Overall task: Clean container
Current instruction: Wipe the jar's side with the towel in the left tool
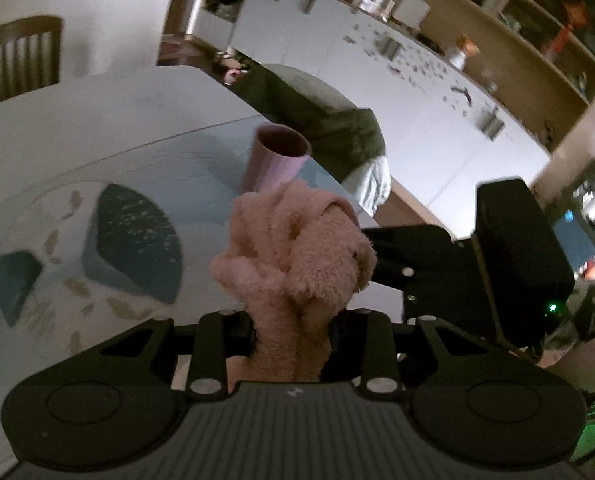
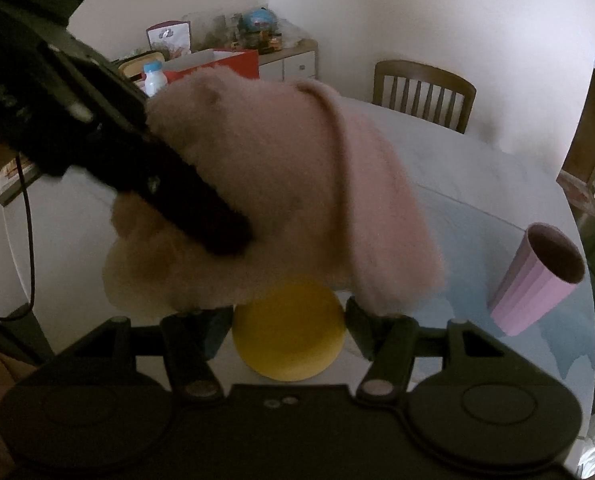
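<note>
The left gripper (image 1: 293, 320) is clamped on a pink fleecy cloth (image 1: 297, 256), which bunches up thickly in front of its jaws. In the right wrist view, this same gripper (image 2: 233, 240) enters diagonally from the upper left, its dark fingers (image 2: 201, 208) buried in the cloth (image 2: 297, 184), which hangs directly above the right gripper's jaws.

The right gripper (image 2: 289, 320) is level with the table, its fingers set on either side of a yellow rounded container (image 2: 289, 336). The cloth covers the fingertips, so contact with the container cannot be confirmed; the jaws appear to be closed on it, the object filling the gap between them.

The container is plain yellow and smooth, and only its lower part is visible below the cloth. It sits over the pale round table (image 2: 457, 168).

A lilac ribbed cup (image 2: 537, 280) stands upright and open to the right, well apart from both grippers. A wooden chair (image 2: 423, 88) stands at the far edge.
</note>
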Motion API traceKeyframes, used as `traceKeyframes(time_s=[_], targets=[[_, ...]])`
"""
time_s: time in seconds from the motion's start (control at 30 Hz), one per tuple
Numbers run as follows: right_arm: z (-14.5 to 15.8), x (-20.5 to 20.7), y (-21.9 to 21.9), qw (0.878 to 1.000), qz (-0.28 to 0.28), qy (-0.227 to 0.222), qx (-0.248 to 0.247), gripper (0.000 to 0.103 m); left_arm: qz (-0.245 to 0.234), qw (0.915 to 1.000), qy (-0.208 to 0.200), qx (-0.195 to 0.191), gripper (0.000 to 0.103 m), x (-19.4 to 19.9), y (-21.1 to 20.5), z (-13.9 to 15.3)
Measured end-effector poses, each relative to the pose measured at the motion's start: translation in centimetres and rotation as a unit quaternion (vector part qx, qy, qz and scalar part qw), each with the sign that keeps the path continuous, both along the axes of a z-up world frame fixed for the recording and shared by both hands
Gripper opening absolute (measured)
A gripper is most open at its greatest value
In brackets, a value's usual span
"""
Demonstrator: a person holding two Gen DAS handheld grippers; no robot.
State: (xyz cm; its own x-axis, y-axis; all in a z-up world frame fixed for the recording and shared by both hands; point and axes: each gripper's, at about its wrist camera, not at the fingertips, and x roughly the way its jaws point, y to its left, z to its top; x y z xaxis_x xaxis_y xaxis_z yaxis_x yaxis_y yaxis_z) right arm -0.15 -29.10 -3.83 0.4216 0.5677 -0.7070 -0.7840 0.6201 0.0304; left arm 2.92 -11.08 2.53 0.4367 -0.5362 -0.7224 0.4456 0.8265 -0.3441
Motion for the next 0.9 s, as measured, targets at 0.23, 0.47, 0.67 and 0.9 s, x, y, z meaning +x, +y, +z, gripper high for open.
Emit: traceKeyframes(time_s=[0.23,0.47,0.67,0.9], targets=[[0.0,-0.4,0.2,1.0,0.008,-0.009,-0.006,0.061,0.003,0.9996,0.019,0.023,0.03,0.8,-1.1,-2.3],[-0.1,-0.5,0.2,1.0,0.003,-0.008,-0.003,0.061,0.046,0.9983,0.035,-0.003,0.03,1.2,0.8,-3.4],[-0.2,-0.2,0.3,1.0,-0.004,0.0,0.0,0.061,0.077,0.9954,0.043,-0.036,0.03,1.8,2.4,-4.0],[0.1,0.1,0.3,1.0,-0.007,0.007,0.0,0.061,0.116,0.9895,0.057,-0.064,0.03,2.5,4.5,-5.3]])
